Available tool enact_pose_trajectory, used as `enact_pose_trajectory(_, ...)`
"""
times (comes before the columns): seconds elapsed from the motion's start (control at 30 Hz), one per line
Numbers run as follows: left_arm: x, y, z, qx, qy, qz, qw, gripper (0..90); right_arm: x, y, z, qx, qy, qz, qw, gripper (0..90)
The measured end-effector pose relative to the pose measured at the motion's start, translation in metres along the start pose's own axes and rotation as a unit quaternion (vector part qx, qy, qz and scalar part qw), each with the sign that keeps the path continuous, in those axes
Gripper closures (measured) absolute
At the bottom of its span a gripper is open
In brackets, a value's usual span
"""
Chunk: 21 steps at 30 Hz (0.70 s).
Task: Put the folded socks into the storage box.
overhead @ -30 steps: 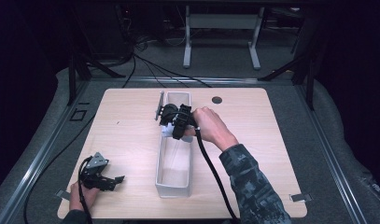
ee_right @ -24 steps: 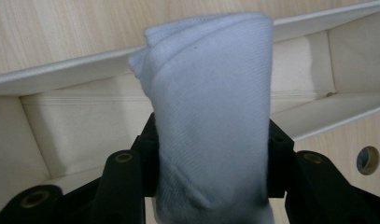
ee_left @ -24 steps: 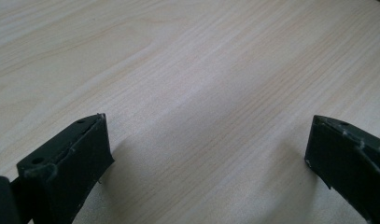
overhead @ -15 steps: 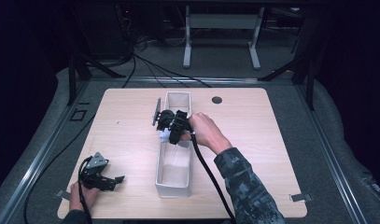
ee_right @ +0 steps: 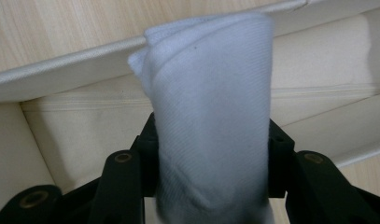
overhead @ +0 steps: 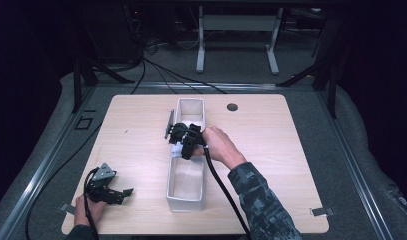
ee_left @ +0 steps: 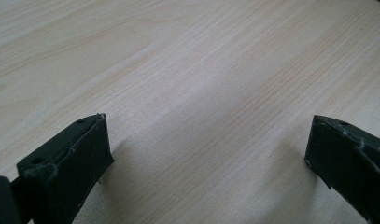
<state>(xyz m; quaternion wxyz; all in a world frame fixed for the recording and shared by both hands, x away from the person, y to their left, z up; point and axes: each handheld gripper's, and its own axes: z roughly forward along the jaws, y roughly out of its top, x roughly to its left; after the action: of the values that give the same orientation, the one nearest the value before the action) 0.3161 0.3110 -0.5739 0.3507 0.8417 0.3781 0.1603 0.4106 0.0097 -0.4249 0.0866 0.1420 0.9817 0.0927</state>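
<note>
A long white fabric bin [overhead: 185, 202] stands lengthwise in the middle of the wooden table [overhead: 271, 150]. My right gripper [overhead: 183, 144] hovers over the bin's middle, shut on a rolled white cloth [overhead: 177, 149]. In the right gripper view the cloth [ee_right: 211, 107] stands up between the jaws of that gripper [ee_right: 211, 149], with the bin's wall [ee_right: 66, 74] behind it. Near the table's front left corner my left gripper [overhead: 122, 192] rests low on the table. Its jaws are wide apart in the left gripper view [ee_left: 208, 135], and bare wood lies between them.
A thin dark strip [overhead: 168, 125] stands by the bin's left wall. A round black hole [overhead: 232, 107] sits in the tabletop at the back right. Cables [overhead: 166, 75] and a metal stand [overhead: 236, 40] lie on the floor beyond the table.
My right gripper has moved the cloth a little to the left and toward the bin's near end. The left gripper has stayed put.
</note>
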Motion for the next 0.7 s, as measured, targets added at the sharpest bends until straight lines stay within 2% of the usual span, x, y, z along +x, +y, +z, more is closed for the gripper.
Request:
enact_pose_trajectory(0.4,0.000,0.000,0.000,0.000,0.000,0.000,1.0000,0.1,0.001,-0.003,0.016,0.015,0.011,0.007,0.9998,53.5)
enact_pose_trajectory(0.7,0.000,0.000,0.000,0.000,0.000,0.000,1.0000,0.1,0.005,0.000,0.029,0.025,0.016,0.000,0.9996,52.9)
